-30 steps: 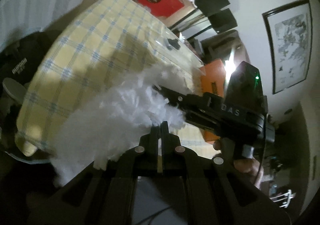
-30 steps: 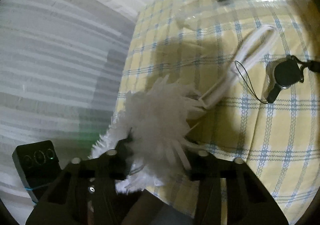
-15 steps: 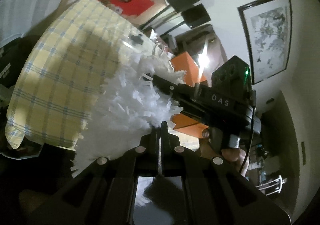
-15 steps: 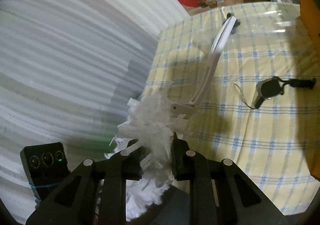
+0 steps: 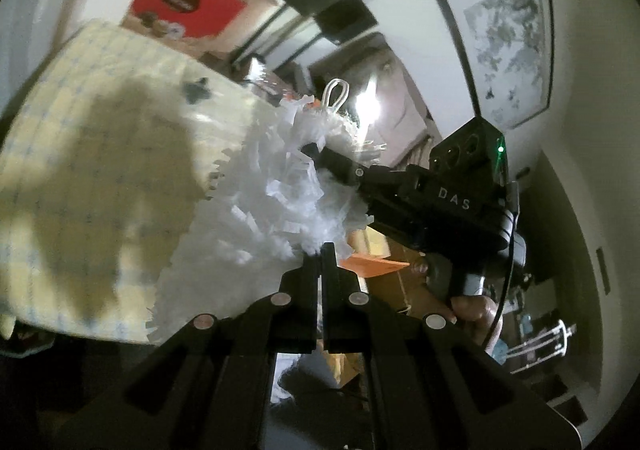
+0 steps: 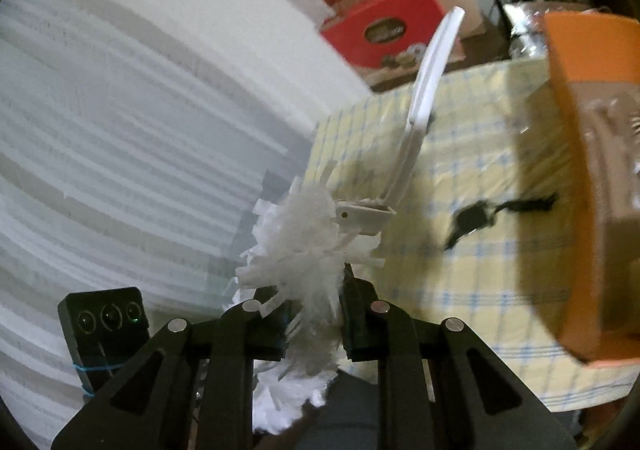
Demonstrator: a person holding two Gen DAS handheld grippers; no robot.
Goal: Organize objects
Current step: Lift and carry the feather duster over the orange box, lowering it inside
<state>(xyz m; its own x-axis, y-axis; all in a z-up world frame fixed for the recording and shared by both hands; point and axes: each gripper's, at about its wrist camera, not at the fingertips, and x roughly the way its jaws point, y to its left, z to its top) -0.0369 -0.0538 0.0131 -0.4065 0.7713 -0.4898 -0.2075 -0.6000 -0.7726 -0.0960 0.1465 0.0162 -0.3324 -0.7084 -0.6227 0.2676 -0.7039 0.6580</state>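
A white fluffy duster [image 5: 280, 201] hangs in the air above the yellow checked table [image 5: 80, 169]. Its white plastic handle [image 6: 424, 89] points up and away. My right gripper [image 6: 312, 286] is shut on the duster's fluffy head [image 6: 304, 242], its fingers sunk into the strands. In the left wrist view the right gripper [image 5: 316, 151] comes in from the right, held by a hand [image 5: 472, 310]. My left gripper [image 5: 322, 250] is shut, with its tips at the fluff's lower edge. I cannot tell whether it pinches any strands.
A black fob on a cord [image 6: 472, 217] lies on the table [image 6: 460, 270]. An orange box [image 6: 592, 129] stands at its right. A small dark object [image 5: 196, 87] sits at the far edge. Red boxes [image 6: 384, 29] are stacked behind, beside a pale curtain [image 6: 120, 129].
Both grippers have risen and the duster has come up off the table with them. The right jaws closed tighter on the fluff, and the handle swung upright.
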